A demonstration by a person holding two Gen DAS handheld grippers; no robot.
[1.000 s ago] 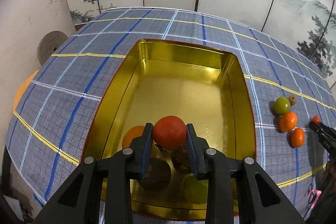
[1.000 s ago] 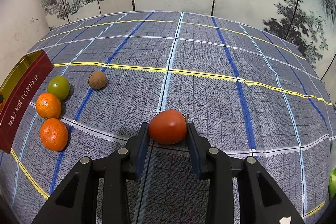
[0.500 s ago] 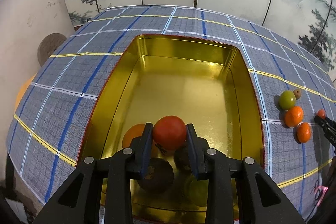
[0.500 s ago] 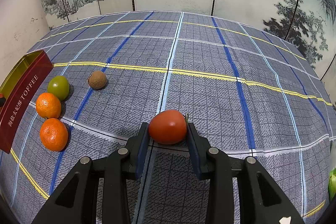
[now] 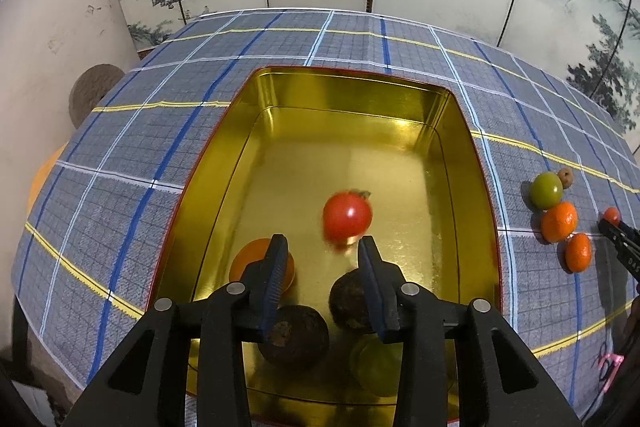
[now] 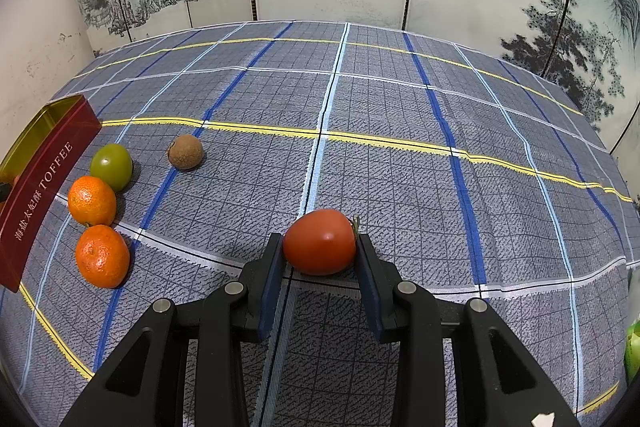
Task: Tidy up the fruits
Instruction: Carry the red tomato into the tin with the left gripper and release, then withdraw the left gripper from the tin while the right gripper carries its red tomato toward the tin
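Left wrist view: your left claw (image 5: 322, 247) sits at lower centre of the frame, over the near end of the gold tin (image 5: 344, 95). Its jaws are opening and nothing is between them. The red tomato (image 5: 347, 215) lies just beyond the fingertips, slightly right of the gap, free of both pads and blurred, above the tin's gold floor. Behind the left finger, partly hidden, is an orange fruit (image 5: 250, 259). Two dark brown fruits lie nearer the lower edge: one (image 5: 298, 333) under the left finger, one (image 5: 348, 301) against the right finger's inner side. A pale green fruit (image 5: 376, 363) shows at the bottom, beneath the right finger. At the right edge of the frame, on the plaid cloth (image 5: 160, 131), stand a green fruit (image 5: 546, 190), a small brown fruit (image 5: 565, 177) and two mandarins (image 5: 559, 221).

Right wrist view: your right claw (image 6: 319, 247) at lower centre pinches a second tomato (image 6: 320, 242), both pads pressed to its sides, stem to the right. At mid-left of the frame lie a green fruit (image 6: 111, 166), a brown fruit (image 6: 185, 151) and two mandarins (image 6: 92, 200), just beside the red outer wall of the tin (image 6: 44, 187) at the left edge.
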